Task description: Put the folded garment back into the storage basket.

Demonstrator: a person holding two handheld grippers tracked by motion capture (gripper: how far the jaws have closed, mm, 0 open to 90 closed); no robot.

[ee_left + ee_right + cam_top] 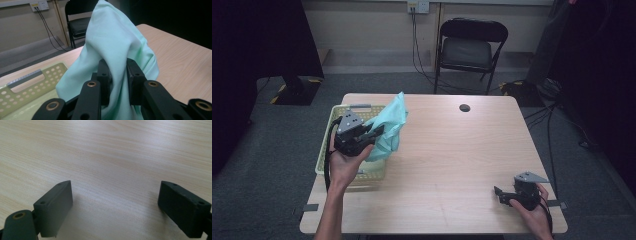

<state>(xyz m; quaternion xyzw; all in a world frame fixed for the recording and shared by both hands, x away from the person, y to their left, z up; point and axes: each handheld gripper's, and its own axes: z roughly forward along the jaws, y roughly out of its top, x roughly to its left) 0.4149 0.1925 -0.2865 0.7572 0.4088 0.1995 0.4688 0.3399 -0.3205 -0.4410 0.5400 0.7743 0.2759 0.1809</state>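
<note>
Cloth (388, 127) of a pale mint green hung bunched in the left gripper (371, 136), whose black jaws were pressed in on a fold of it from both sides, as the left gripper view showed plainly (117, 75). The fabric rose above the jaws in a loose peak and draped down past them, held in the air over the right edge of the basket (343, 111). That basket, a pale yellow-green plastic one with a perforated wall and a slotted handle, sat on the left part of the wooden table (452, 150); in the left gripper view its rim (30, 82) lay just left of the hanging cloth, and the cloth hid the basket's near corner from sight.

Well to the right of the basket, near the table's front right corner, the right gripper (502, 196) rested low over the bare wood. Its jaws stood spread wide with nothing between them, only wood grain showing beyond the pads (56, 205).

Beyond the basket, toward the far edge of the table, a small dark round cap (464, 107) sat in the tabletop. Farther back still, a black folding chair (469, 50) stood on the grey floor, with cables (417, 55) trailing down from a wall socket (418, 6) to its left.
</note>
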